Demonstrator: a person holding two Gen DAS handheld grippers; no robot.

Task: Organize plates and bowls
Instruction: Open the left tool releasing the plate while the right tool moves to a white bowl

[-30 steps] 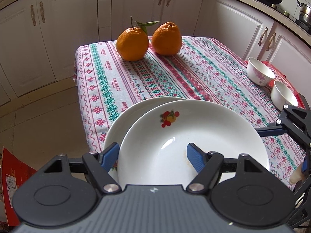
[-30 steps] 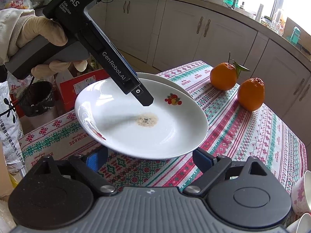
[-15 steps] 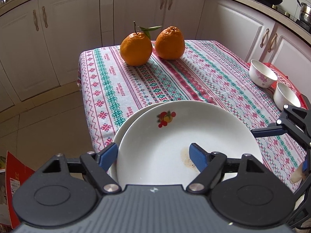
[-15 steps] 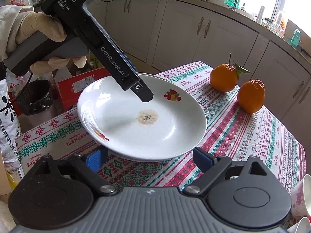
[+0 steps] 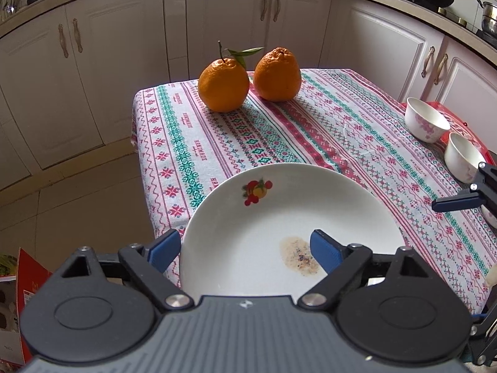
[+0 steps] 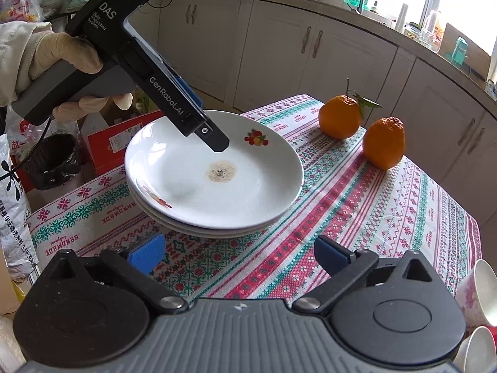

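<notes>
A white plate [image 5: 279, 223] with a fruit print and a brownish stain rests on a second white plate [image 6: 198, 228] at the table's near-left corner; it also shows in the right wrist view [image 6: 217, 177]. My left gripper [image 5: 245, 248] is open, its fingers straddling the top plate's near rim, one fingertip [image 6: 222, 146] above the plate's inside. My right gripper [image 6: 239, 253] is open and empty, just short of the stack's edge. Two white floral bowls [image 5: 427, 122] [image 5: 464, 157] stand at the table's right edge.
Two oranges [image 5: 223, 84] [image 5: 278, 74] sit at the far end of the patterned tablecloth [image 5: 310, 130]. White kitchen cabinets [image 5: 77, 71] surround the table. A red box [image 6: 115, 143] and a black bin [image 6: 51, 161] stand on the floor beside the plate corner.
The top plate has come down and slid squarely onto the lower plate, which is now nearly hidden in the left wrist view. My left gripper has moved with it; its jaws stand apart.
</notes>
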